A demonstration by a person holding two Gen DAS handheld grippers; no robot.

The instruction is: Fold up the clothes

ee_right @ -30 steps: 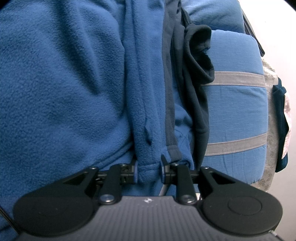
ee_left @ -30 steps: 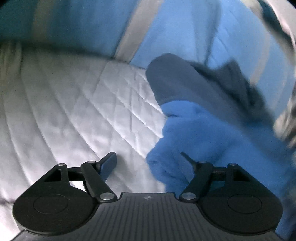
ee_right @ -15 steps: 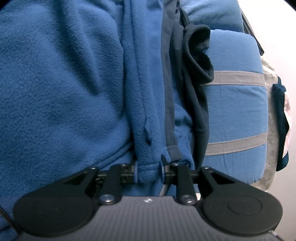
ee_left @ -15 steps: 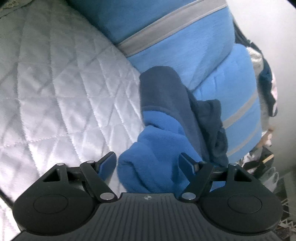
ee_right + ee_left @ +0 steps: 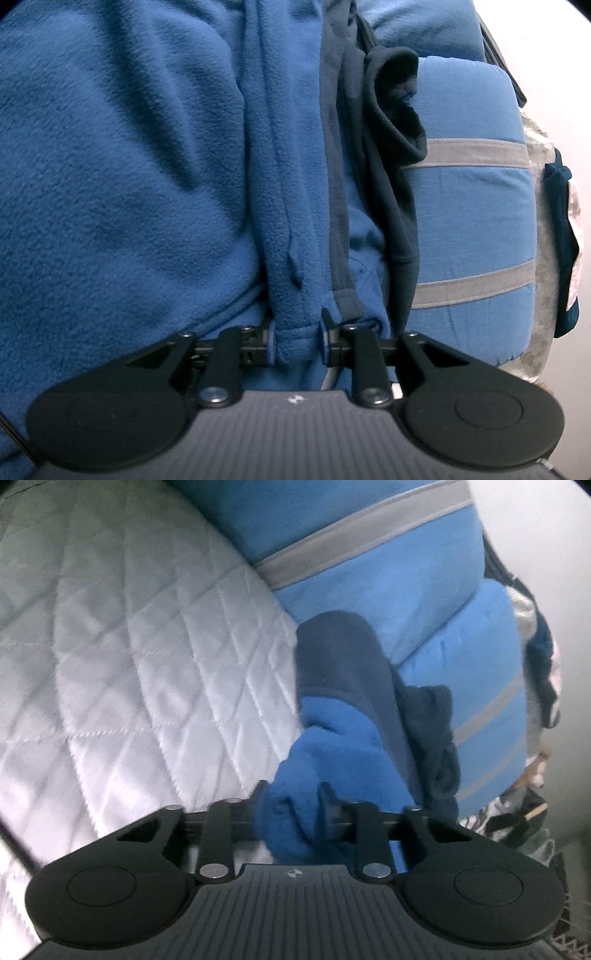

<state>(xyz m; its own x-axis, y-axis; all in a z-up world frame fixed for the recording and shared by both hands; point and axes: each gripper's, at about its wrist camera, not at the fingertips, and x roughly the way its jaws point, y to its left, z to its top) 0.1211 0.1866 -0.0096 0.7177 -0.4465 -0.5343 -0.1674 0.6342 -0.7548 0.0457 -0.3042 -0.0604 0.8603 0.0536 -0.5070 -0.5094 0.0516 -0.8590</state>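
A blue fleece jacket (image 5: 129, 166) fills the right wrist view, with its dark navy lining (image 5: 395, 92) bunched along the right. My right gripper (image 5: 298, 332) has the jacket's hem fold between its pads; the jaws are opening and the pads still touch the fabric. In the left wrist view a blue sleeve (image 5: 332, 753) with a navy cuff (image 5: 340, 657) lies on the white quilt (image 5: 129, 664). My left gripper (image 5: 291, 801) is closing on a bunched fold of that sleeve, and both pads press into the fleece.
A light blue pillow with grey stripes (image 5: 369, 554) lies behind the sleeve and shows again as the pillow (image 5: 472, 221) to the right of the jacket. Patterned cloth and clutter (image 5: 524, 812) sit past the bed's far right edge.
The left gripper rolled and sank slightly toward the sleeve, then its wide jaws closed in on the blue fleece fold. The right gripper stayed put with the hem between its pads.
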